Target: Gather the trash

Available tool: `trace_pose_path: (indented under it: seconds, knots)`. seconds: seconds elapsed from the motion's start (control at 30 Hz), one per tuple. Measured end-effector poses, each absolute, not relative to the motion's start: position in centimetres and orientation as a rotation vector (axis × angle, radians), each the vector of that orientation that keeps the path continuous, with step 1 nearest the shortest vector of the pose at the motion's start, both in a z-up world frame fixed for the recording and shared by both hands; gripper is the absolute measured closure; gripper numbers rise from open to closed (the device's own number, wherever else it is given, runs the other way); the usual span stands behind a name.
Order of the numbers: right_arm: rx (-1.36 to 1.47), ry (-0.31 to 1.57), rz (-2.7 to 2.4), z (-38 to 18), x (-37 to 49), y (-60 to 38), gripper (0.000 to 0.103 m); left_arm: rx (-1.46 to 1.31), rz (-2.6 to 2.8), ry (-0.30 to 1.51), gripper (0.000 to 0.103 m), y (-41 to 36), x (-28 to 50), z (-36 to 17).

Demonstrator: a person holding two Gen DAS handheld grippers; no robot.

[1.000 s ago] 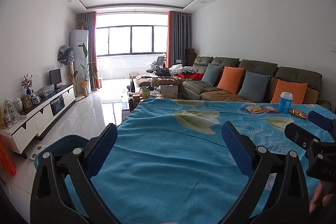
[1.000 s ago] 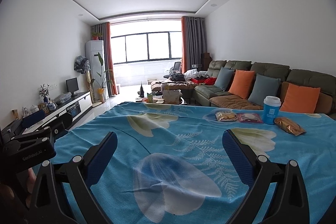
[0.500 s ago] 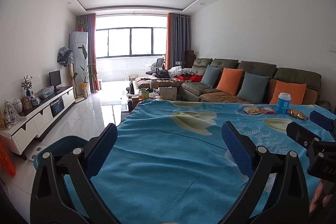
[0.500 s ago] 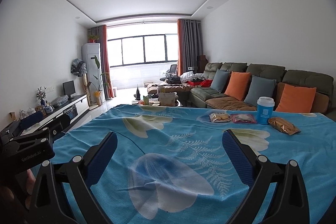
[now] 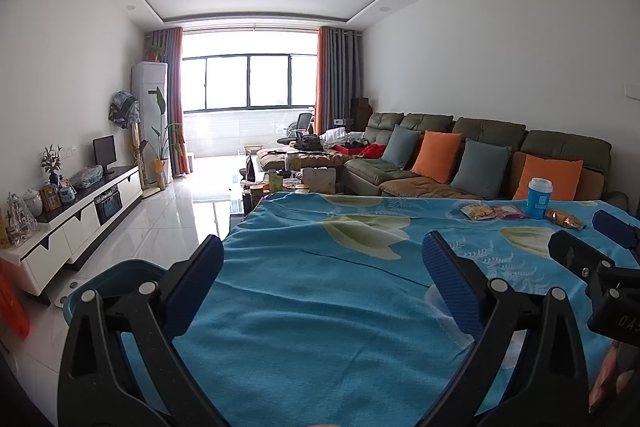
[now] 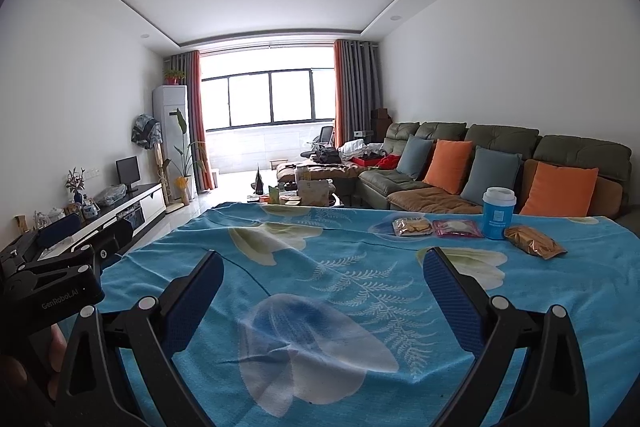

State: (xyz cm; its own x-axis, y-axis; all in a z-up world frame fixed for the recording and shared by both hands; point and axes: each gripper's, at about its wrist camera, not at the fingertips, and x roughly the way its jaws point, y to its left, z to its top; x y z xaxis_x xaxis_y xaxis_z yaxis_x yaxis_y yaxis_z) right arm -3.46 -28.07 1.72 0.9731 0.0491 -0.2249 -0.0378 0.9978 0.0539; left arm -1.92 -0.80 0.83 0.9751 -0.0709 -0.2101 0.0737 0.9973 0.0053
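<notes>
On the far right of the blue flowered tablecloth (image 6: 320, 267) stand a blue paper cup with a white lid (image 6: 498, 213), a golden-brown snack bag (image 6: 534, 247), a pink wrapper (image 6: 456, 228) and a clear packet of biscuits (image 6: 413, 226). The same cup (image 5: 539, 197) and wrappers (image 5: 493, 212) show small in the left wrist view. My right gripper (image 6: 323, 285) is open over the near cloth, far short of the trash. My left gripper (image 5: 323, 273) is open too, nothing between its fingers. A teal bin (image 5: 116, 277) sits on the floor at the table's left corner.
A sofa with orange and blue cushions (image 6: 500, 171) runs behind the table on the right. A cluttered coffee table (image 5: 296, 179) lies beyond the far edge. A white TV cabinet (image 5: 80, 215) lines the left wall, with tiled floor between.
Both views have tilted upward slightly, so the table and trash sit lower in the frames. Both grippers stay open and empty.
</notes>
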Motion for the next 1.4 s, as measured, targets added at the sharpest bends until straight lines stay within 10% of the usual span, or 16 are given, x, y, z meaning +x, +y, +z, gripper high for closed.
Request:
trace_pose_path:
  seconds: [1.4]
  knots:
    - [0.051,0.221,0.026,1.91,-3.8,-28.03,0.006,0.01,-0.059,0.209,0.006,-0.83,-1.7,0.76]
